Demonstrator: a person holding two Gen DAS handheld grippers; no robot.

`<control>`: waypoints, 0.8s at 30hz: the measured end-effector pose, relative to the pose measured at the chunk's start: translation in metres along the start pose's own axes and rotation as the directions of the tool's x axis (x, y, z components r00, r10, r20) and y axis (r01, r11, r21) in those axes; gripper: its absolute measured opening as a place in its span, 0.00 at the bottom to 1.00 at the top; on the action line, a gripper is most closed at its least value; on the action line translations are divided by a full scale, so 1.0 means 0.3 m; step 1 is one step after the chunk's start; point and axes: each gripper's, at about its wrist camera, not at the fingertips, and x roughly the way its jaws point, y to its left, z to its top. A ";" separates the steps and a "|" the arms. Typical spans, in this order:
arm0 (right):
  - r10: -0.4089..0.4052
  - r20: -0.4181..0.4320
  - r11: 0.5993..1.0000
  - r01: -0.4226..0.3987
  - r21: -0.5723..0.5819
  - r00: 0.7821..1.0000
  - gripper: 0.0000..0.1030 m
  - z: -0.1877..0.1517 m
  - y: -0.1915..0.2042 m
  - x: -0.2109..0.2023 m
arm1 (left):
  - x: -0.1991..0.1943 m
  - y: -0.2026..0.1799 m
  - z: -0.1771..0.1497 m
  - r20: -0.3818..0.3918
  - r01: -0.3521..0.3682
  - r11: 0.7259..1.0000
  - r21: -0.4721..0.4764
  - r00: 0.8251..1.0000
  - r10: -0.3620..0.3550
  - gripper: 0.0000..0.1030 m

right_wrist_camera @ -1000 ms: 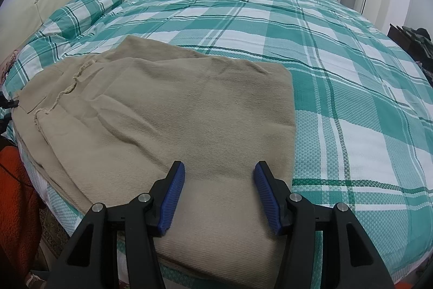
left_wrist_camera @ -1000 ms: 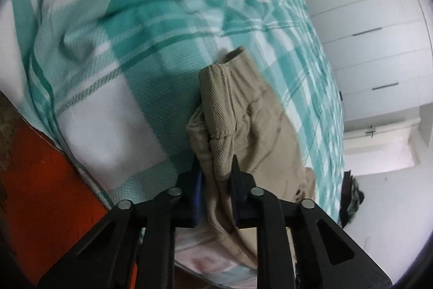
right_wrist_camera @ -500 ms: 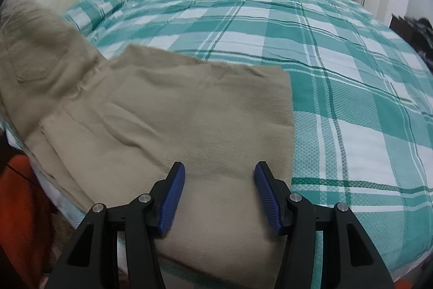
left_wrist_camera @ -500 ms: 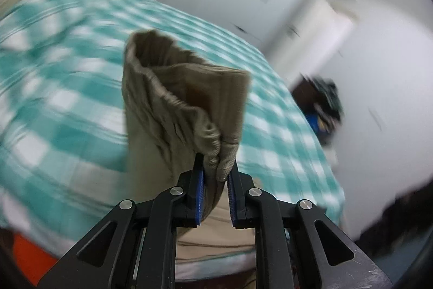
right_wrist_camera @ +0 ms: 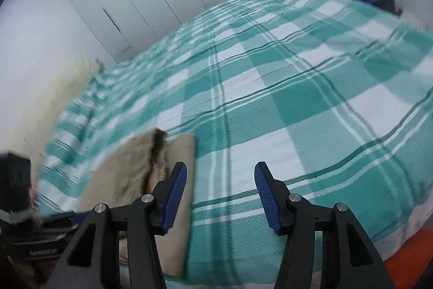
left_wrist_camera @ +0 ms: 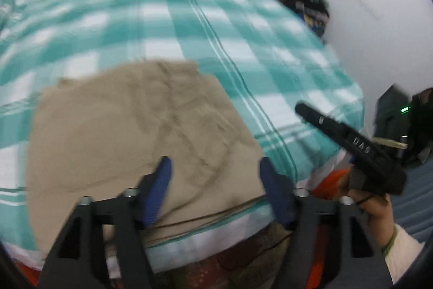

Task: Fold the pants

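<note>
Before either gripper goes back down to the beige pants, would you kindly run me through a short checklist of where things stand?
1. Left gripper released: ok. Its jaws have just been opening; nothing is pinched between the blue pads.
2. Right gripper free: ok. Jaws apart over the bedspread, holding nothing.
3. Folded beige cotton pants lying on the teal-and-white checked bedspread: ok, folded into a compact stack near the bed's near edge.
4. Fold edges lined up: cannot tell, both views are motion-blurred.
5. Grippers clear of each other: ok. The right gripper shows at the right of the left wrist view, apart from the pants.
6. Pants fully on the bed: cannot tell; the near edge is hidden behind the left gripper.
</note>
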 end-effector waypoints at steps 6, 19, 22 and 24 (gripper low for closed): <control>0.437 -0.204 0.898 -0.414 0.147 0.876 0.52 -0.032 0.082 0.097 | -0.207 0.284 -0.097 0.091 -0.179 0.977 -0.114 0.978 0.190 0.73; 0.217 -0.399 0.976 -0.211 0.059 0.891 0.09 -0.068 0.273 0.250 | -0.170 0.417 -0.297 0.081 -0.270 0.957 -0.103 0.957 0.279 0.76; 0.215 -0.360 0.974 -0.224 0.016 0.908 0.09 -0.036 0.290 0.228 | -0.144 0.393 -0.306 0.071 -0.289 0.956 -0.048 0.954 0.292 0.79; 0.200 -0.353 0.979 -0.204 0.028 0.914 0.09 -0.030 0.266 0.240 | -0.132 0.399 -0.316 0.054 -0.290 0.956 -0.053 0.955 0.293 0.79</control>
